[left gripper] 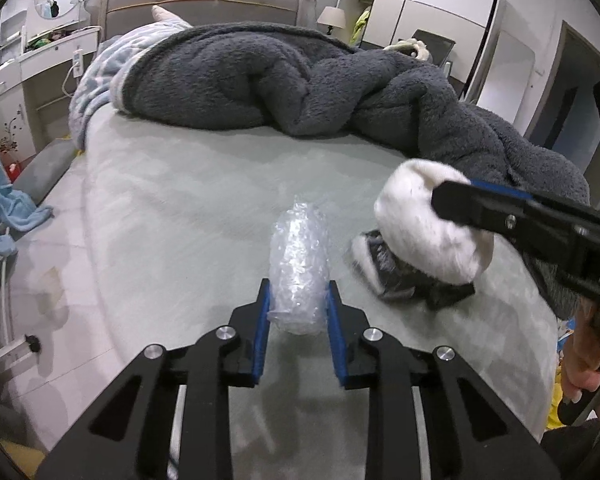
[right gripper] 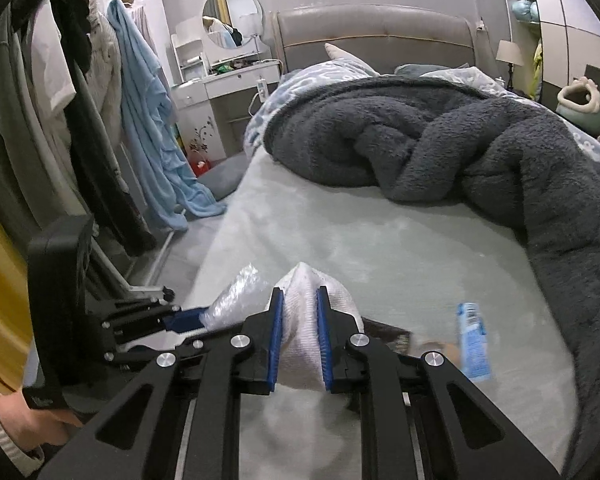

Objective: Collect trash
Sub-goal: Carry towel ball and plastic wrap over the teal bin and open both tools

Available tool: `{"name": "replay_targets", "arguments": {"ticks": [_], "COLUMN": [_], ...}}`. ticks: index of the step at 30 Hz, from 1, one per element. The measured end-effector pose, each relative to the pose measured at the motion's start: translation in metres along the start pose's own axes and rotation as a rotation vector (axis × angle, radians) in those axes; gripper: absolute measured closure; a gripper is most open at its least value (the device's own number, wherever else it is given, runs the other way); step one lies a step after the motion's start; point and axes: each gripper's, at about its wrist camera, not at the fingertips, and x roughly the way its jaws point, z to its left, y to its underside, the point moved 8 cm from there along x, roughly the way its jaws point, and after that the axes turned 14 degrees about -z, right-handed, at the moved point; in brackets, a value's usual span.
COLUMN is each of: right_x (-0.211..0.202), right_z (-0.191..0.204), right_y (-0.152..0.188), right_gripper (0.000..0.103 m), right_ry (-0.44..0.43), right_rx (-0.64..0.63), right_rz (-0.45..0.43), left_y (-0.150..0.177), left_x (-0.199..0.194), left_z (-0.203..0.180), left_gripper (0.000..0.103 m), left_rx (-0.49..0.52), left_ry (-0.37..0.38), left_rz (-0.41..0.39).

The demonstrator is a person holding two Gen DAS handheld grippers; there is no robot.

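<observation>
two grippers, each holding something over the bed

the left gripper (left gripper: 298,300) has its jaws clamped on a roll of clear bubble wrap (left gripper: 299,268). the blue pads press on both sides of it. the roll sticks out past the jaws, up over the pale green sheet of the bed (left gripper: 204,208). in the right wrist view the same roll (right gripper: 230,296) shows at the left, with the left gripper (right gripper: 188,318) holding it.

the right gripper (right gripper: 299,322) has its jaws clamped on a white fluffy cloth (right gripper: 308,320). the cloth is squeezed thin between the blue pads and puffs out above and below them. in the left wrist view this cloth (left gripper: 420,224) looks like a big white ball, and the right gripper (left gripper: 460,200) comes in from the right side to hold it. it is just beside the bubble wrap.

under the white cloth a dark gray and white thing (left gripper: 384,264) lies on the sheet. it is blurry, so i cannot tell what it is. in the right wrist view a blue and white wrapper (right gripper: 473,344) lies on the sheet to the right of the jaws. it is blurry too.

a big dark gray fuzzy blanket (left gripper: 292,76) is bunched up across the far half of the bed. a light blue quilt (right gripper: 296,88) lies under it near the headboard (right gripper: 374,36). clothes (right gripper: 80,92) hang on a rack at the left of the bed, and a round mirror (right gripper: 232,16) is on the wall.
</observation>
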Motion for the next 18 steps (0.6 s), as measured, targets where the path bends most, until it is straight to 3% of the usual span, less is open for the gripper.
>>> {"name": "replay_targets", "arguments": {"ticks": [12,18], "right_x": [0.015,0.023], "right_z": [0.071,0.106], "right_y": [0.016,0.027], "right_gripper": [0.087,0.087], "right_ry": [-0.075,-0.122], "right_rx": [-0.033,-0.043], "right_rz": [0.039,0.073], "left_y": [0.024,0.045], "left_x": [-0.053,-0.072], "left_z": [0.052,0.078], "left_gripper": [0.075,0.075], "left_rx": [0.016,-0.034], "left_ry": [-0.109,-0.139], "left_rz": [0.072,0.138]}}
